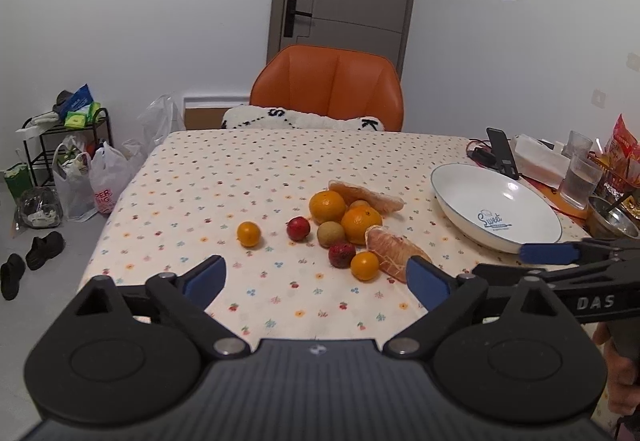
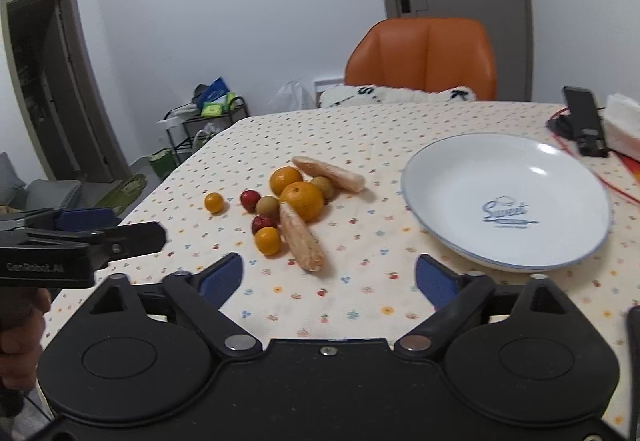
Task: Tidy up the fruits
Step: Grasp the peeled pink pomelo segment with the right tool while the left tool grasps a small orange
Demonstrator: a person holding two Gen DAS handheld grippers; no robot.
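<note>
A heap of fruit lies mid-table: two big oranges (image 1: pixel 361 223) (image 2: pixel 301 200), small oranges (image 1: pixel 248 233) (image 2: pixel 267 240), red fruits (image 1: pixel 298 228) (image 2: pixel 250 199), brownish round fruits (image 1: pixel 330 233) and two peeled pomelo wedges (image 1: pixel 394 253) (image 2: pixel 302 243). An empty white plate (image 1: pixel 496 207) (image 2: pixel 506 197) marked "Sweet" sits to the right. My left gripper (image 1: pixel 316 279) is open, hovering in front of the heap, nothing between its fingers. My right gripper (image 2: pixel 330 279) is open too, held in front of the gap between heap and plate. Each gripper shows at the edge of the other's view.
An orange chair (image 1: pixel 328 87) stands behind the flowered tablecloth (image 1: pixel 240 169). At the far right are a black phone on a stand (image 1: pixel 502 153), a tissue pack (image 2: pixel 622 125), glasses (image 1: pixel 580 179) and snack bags. A rack, bags and shoes sit on the floor left.
</note>
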